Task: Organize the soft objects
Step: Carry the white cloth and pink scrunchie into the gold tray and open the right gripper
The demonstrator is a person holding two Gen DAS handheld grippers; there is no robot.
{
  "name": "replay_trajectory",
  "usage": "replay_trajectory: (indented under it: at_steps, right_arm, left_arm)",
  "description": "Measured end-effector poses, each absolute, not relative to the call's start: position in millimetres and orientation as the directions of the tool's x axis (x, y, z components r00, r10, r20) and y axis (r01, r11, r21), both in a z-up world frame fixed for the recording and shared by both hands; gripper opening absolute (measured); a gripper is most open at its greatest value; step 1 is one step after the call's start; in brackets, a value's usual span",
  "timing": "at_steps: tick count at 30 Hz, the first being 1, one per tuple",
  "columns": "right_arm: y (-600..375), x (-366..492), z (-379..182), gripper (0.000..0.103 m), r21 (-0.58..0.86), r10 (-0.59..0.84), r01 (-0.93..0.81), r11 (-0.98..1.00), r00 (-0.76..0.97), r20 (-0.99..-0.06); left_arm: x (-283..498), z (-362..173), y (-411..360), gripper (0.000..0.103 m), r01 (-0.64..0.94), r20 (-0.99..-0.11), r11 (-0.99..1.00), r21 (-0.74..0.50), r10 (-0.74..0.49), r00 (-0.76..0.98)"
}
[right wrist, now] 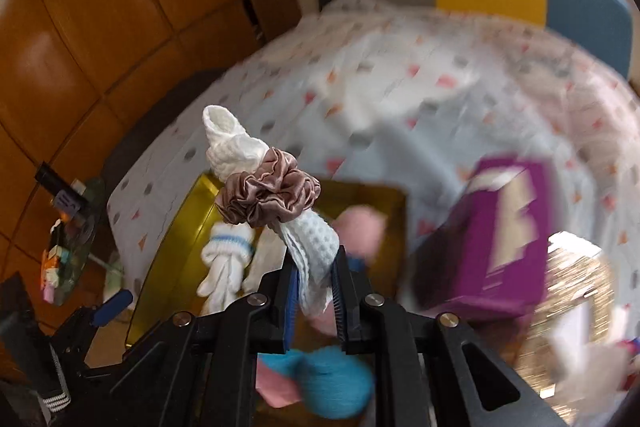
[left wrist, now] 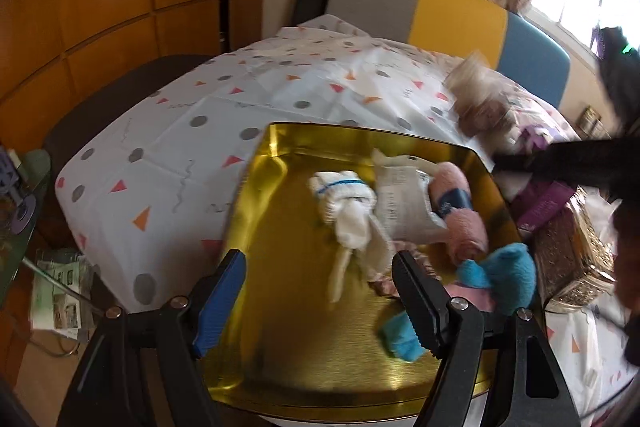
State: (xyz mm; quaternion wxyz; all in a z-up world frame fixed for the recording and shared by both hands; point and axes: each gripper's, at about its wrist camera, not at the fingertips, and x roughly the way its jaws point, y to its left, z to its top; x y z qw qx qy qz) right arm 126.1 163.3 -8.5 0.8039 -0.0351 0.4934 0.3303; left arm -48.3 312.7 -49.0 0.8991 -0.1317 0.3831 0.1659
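Right tongs [right wrist: 316, 281] clamped on white waffle cloth [right wrist: 308, 251]; gold tray [left wrist: 320, 327] beneath

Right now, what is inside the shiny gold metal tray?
The gold tray holds a white sock bundle with a blue stripe, a white paper packet, a rolled pink towel and blue fuzzy socks. Anything beneath them is covered.

left gripper [left wrist: 320, 303]: black angular frame, silver round screws at the linkage pivots, blue ribbed pad on the 9 o'clock finger [left wrist: 220, 303], black toothed pad on the 3 o'clock finger. right gripper [right wrist: 316, 291]: same black frame and silver screws, blue pad at 9 o'clock, black ridged pad at 3 o'clock.
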Motion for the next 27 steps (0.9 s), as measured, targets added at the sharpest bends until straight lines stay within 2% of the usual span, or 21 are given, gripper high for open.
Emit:
replay_trajectory:
  at_steps: [4, 9, 14, 19, 27]
  right_arm:
    - [195.6, 124.4, -52.6, 0.014, 0.339, 0.490, -0.516, 0.786, 0.187, -0.851]
    - [209.3, 118.6, -80.1, 0.018, 0.409, 0.505, -0.472, 0.781, 0.094, -0.858]
    - [210.6, 116.0, -89.7, 0.030, 0.436, 0.515, -0.463, 0.772, 0.052, -0.856]
    - [202.0, 107.2, -82.1, 0.035, 0.399, 0.495, -0.483, 0.779, 0.085, -0.865]
    - [176.2, 81.4, -49.2, 0.039, 0.232, 0.445, -0.576, 0.784, 0.259, -0.858]
  left_arm:
    - [-55.5, -53.8, 323.6, 0.076, -0.428, -0.740, 0.896, -0.116, 0.209, 0.639]
    - [-61.0, -57.4, 329.9, 0.076, -0.442, -0.743, 0.888, -0.127, 0.210, 0.636]
    - [-62.2, -56.2, 329.3, 0.076, -0.438, -0.735, 0.890, -0.125, 0.213, 0.643]
    - [-63.8, -52.6, 324.7, 0.076, -0.430, -0.731, 0.895, -0.117, 0.215, 0.647]
    - [-64.5, -44.6, 314.4, 0.076, -0.410, -0.717, 0.908, -0.086, 0.229, 0.659]
